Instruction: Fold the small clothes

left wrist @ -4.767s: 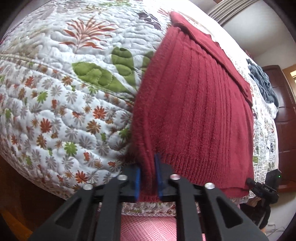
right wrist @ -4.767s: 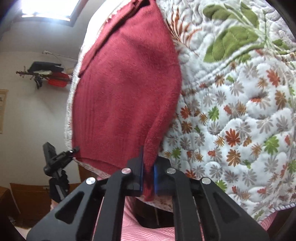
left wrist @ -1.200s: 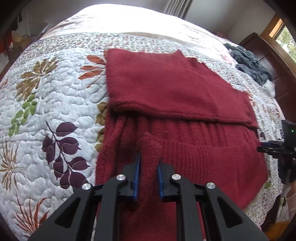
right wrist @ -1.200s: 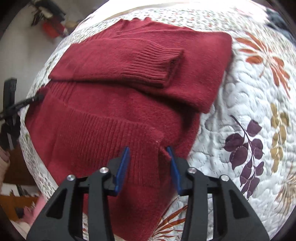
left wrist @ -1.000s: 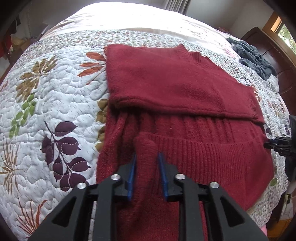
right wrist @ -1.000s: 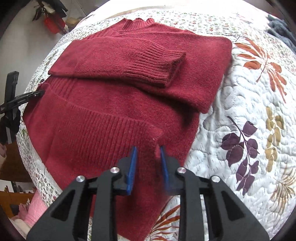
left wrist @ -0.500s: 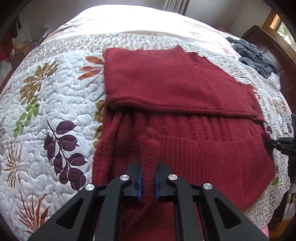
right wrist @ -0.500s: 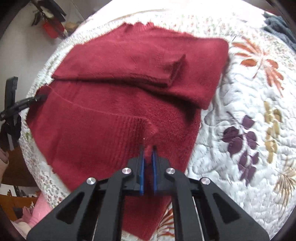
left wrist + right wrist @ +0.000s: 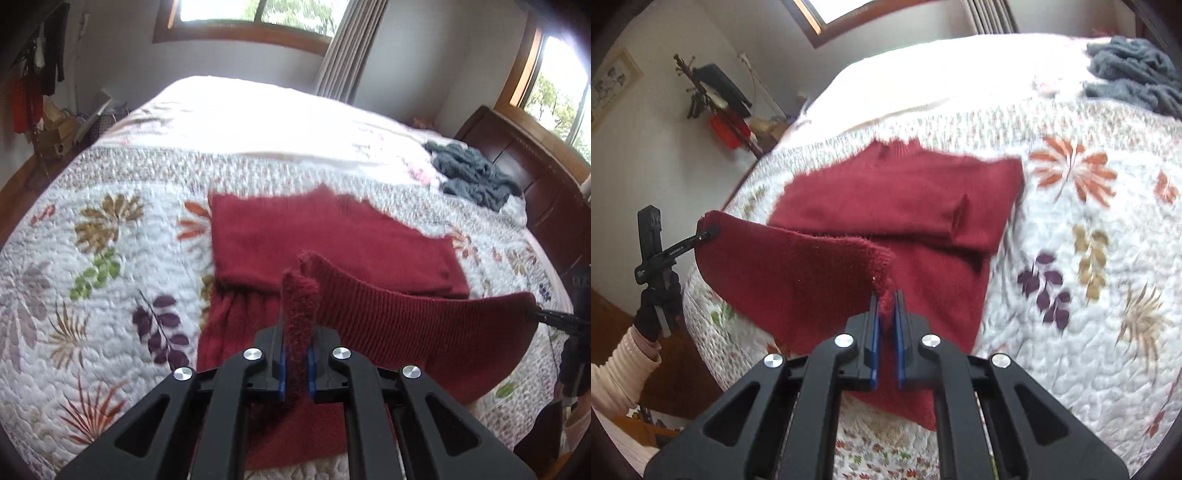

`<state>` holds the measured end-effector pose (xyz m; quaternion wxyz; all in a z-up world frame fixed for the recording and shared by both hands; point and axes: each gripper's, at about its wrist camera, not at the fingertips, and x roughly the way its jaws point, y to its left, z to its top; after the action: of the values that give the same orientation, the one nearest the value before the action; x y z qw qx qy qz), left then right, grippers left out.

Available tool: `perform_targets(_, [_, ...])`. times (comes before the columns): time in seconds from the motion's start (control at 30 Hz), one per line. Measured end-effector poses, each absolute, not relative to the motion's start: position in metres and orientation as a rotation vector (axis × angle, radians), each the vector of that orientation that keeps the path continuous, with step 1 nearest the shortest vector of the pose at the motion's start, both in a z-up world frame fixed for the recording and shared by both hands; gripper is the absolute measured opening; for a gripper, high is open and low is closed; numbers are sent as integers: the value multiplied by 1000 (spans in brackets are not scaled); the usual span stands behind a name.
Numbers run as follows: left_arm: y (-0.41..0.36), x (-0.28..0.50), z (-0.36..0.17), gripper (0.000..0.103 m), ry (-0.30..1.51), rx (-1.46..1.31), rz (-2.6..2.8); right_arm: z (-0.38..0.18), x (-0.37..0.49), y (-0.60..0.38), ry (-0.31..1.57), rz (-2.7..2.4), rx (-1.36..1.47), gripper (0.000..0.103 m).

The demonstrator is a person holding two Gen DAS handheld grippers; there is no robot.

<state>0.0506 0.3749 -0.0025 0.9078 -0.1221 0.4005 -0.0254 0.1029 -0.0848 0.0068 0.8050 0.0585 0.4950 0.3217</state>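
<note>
A dark red knitted sweater (image 9: pixel 332 236) lies on the leaf-patterned white quilted bedspread (image 9: pixel 92 258), sleeves folded across its chest. Each gripper pinches one corner of the ribbed hem: the left gripper (image 9: pixel 295 363) is clamped on a bunched fold of knit, the right gripper (image 9: pixel 885 332) closed on the opposite corner — lifting the hem clear of the bed, probably so the lower half can be carried toward twelve o'clock over the sleeves. A crumpled grey-blue garment (image 9: pixel 472 175) waits at two o'clock.
</note>
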Motion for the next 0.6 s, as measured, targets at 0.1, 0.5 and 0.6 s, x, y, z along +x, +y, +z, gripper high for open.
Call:
perform_targets(0.1, [378, 73, 20, 7, 777, -245, -62, 29, 122, -82, 1015, 684, 135, 5])
perform_targets(0.5, [387, 200, 50, 7, 680, -217, -4, 64, 249, -56, 938, 546, 93, 5])
perform_targets(0.6, [398, 234, 36, 7, 702, -241, 25, 49, 291, -50, 967, 504, 97, 5])
